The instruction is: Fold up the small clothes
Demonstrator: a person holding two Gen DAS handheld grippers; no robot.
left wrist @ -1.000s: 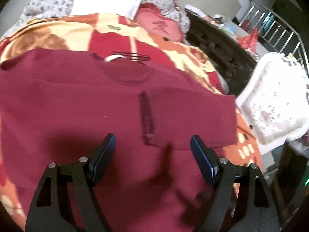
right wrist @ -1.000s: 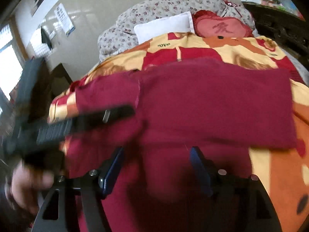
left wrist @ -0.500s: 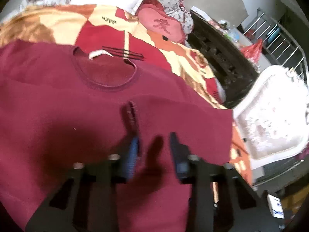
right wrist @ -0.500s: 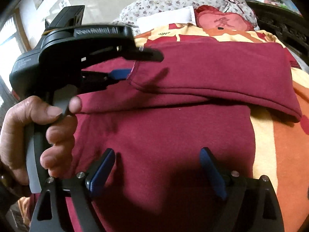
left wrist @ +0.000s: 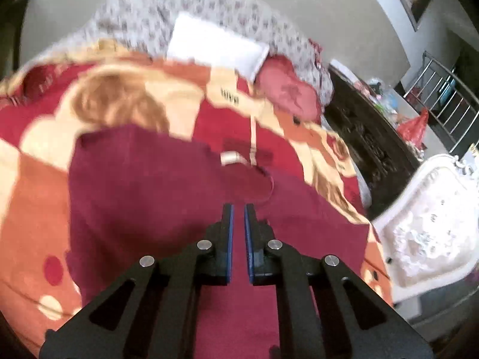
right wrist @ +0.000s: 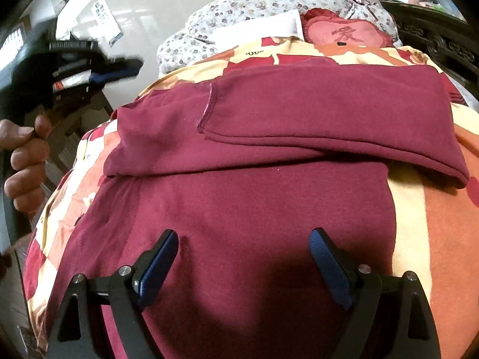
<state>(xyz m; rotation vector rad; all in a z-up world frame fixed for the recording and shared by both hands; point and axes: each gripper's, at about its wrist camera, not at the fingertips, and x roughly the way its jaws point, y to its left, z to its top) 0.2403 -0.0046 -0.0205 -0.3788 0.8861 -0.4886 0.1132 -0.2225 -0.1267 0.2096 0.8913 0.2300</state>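
Observation:
A maroon sweater lies flat on a bed's orange and red blanket, with one sleeve folded across its chest. My right gripper hovers open over the sweater's lower body, nothing between its fingers. In the right wrist view my left gripper is raised at the far left, clear of the cloth, and a hand holds it. In its own view the left gripper is shut with its pads almost touching and nothing between them. The sweater and its neckline lie below it.
A white pillow, a red heart cushion and a floral quilt lie at the head of the bed. Dark carved wooden furniture and a white ornate chair stand to the right of the bed.
My left gripper closed and rose back off the sleeve, which now lies folded across the chest. My right gripper's jaws widened; it stayed over the lower body.

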